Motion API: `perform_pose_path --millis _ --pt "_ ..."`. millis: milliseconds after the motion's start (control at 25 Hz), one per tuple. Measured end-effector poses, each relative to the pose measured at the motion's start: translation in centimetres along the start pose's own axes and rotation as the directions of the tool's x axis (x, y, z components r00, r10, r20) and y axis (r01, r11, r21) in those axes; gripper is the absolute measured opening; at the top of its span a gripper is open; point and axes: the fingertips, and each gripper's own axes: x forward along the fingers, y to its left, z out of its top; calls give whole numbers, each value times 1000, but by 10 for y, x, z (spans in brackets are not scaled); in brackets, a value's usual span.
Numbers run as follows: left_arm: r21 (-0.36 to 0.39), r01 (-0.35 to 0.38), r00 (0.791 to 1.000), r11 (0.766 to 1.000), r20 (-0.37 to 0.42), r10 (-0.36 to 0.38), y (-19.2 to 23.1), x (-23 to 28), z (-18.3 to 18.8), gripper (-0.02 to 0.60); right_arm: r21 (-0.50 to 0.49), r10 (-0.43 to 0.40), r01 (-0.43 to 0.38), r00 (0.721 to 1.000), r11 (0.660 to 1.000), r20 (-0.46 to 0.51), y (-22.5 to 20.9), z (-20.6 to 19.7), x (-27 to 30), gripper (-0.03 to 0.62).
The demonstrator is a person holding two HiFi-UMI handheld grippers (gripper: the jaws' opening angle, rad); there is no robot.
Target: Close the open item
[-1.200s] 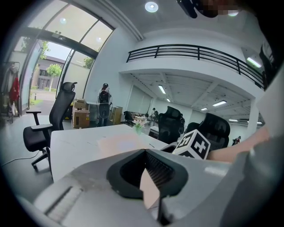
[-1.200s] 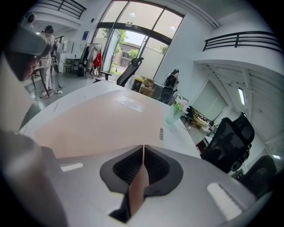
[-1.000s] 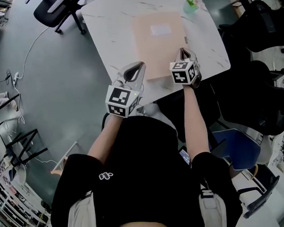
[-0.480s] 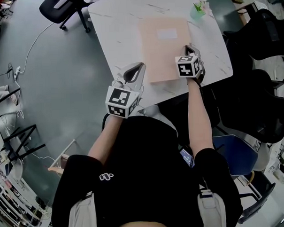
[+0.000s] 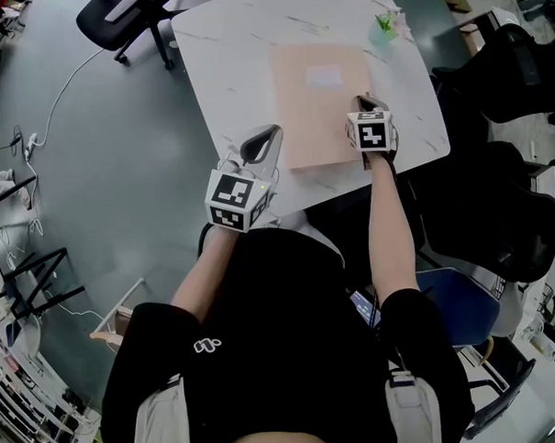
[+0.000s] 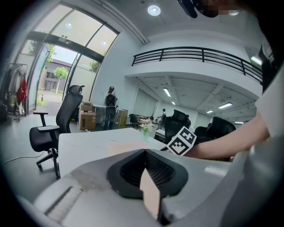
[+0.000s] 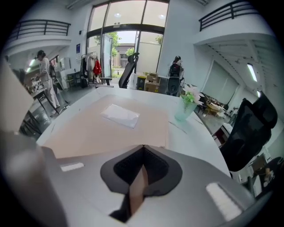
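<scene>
Overhead, left tongs (image 5: 272, 131) and right tongs (image 5: 361, 100) sat closed, empty; the right's view showed the flat peach folder (image 7: 102, 133) and its glossy label (image 7: 120, 116).

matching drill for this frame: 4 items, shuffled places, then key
Items:
1. folder
2. green vase
3. left tool
4. right tool

Places:
A. far right corner of the table
B. at the folder's right edge
C. flat on the middle of the table
D. over the near left part of the table, off the folder

Pairs: 1-C, 2-A, 3-D, 4-B
</scene>
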Motion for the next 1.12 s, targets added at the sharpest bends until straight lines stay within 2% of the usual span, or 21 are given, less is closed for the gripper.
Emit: perform_pose_path --millis 360,600,680,880,1120 --pt "11 30 999 999 22 -31 -7 6 11 -9 119 60 -58 998 991 -13 -2 -3 0 -11" --pt "17 40 998 999 47 -40 -8 1 20 -10 128 23 -28 999 991 40 -3 1 -15 -11" --pt "13 39 998 999 53 -39 -7 -1 21 -11 160 26 -43 994 986 105 4 8 -28 -11" --pt "14 47 996 999 70 -48 -9 -3 29 -10 223 55 -132 945 966 322 27 41 -81 -11" --pt "45 57 988 997 139 -63 -17 -13 60 -10 225 45 -184 859 957 510 49 77 -152 -11"
